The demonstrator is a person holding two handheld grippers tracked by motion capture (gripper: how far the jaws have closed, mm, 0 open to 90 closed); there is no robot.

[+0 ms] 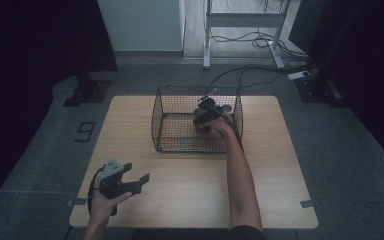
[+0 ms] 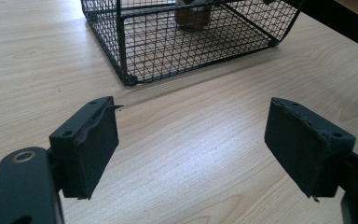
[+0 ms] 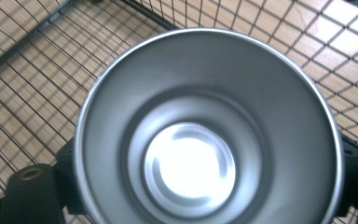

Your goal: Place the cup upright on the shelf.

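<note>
Pale wood grain covers the surface (image 1: 180, 200), and a black wire basket (image 1: 172, 125) stands on its far half. The right gripper (image 1: 206, 116) reaches over the basket's near wall and down inside it, the person's forearm (image 1: 240, 175) stretched across the surface behind it. In the right gripper view a steel cup (image 3: 205, 135) sits upright between the jaws, which press against its left and right sides; its open mouth faces the camera and the polished bottom shines bright. Basket mesh lies under and around the cup, with wood showing through the gaps. From the left gripper view the cup (image 2: 193, 14) shows as a brownish shape behind the mesh, low in the basket; whether it touches the basket floor cannot be told.

The left gripper (image 1: 136, 176) hangs above the near left part of the surface, well apart from the basket, held in the person's left hand (image 1: 102, 200). Its jaws stand wide apart with nothing between them, only bare wood below. The basket's near corner (image 2: 129, 81) lies ahead of them.

Beyond the surface, on the grey floor, cables (image 1: 245, 72) trail past a white frame's legs (image 1: 207, 50).
</note>
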